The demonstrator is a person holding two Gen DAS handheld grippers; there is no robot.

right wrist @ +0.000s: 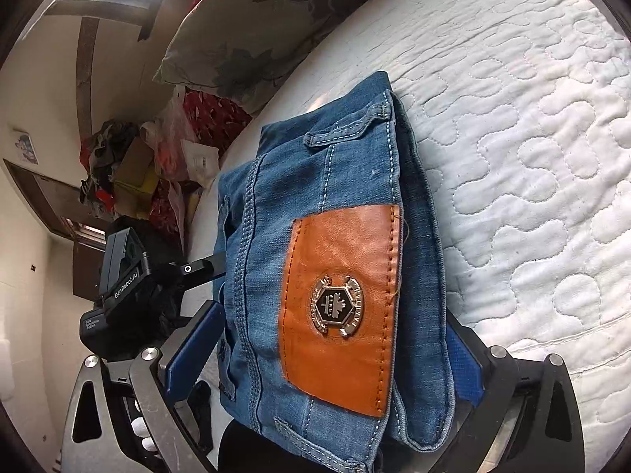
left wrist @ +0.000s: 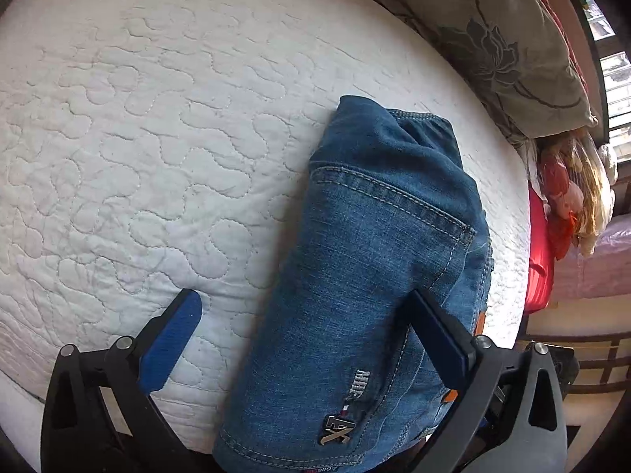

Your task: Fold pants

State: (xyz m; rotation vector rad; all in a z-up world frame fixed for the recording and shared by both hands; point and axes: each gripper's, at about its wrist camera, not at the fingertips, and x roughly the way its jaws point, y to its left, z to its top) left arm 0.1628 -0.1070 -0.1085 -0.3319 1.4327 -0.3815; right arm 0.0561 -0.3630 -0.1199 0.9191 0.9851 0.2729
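Note:
A pair of blue jeans (left wrist: pixel 374 256) lies folded into a compact bundle near the edge of a white quilted mattress (left wrist: pixel 138 138). My left gripper (left wrist: pixel 303 315) is open wide over the bundle's near end. One blue pad (left wrist: pixel 169 339) hangs over the bare quilt, and the other pad (left wrist: pixel 437 339) rests along the denim. In the right wrist view the jeans (right wrist: pixel 335 181) show an orange leather patch (right wrist: pixel 339 303) with a metal badge. My right gripper (right wrist: pixel 327 347) stands open with the bundle filling the space between its pads, which do not squeeze it.
A grey flowered pillow (left wrist: pixel 493 39) lies at the head of the mattress (right wrist: pixel 532 157). Beside the bed is a heap of clothes, bags and boxes (right wrist: pixel 150 165). The black housing of the other gripper (right wrist: pixel 122 287) sits just left of the jeans. A red sheet (left wrist: pixel 538 268) lines the bed's side.

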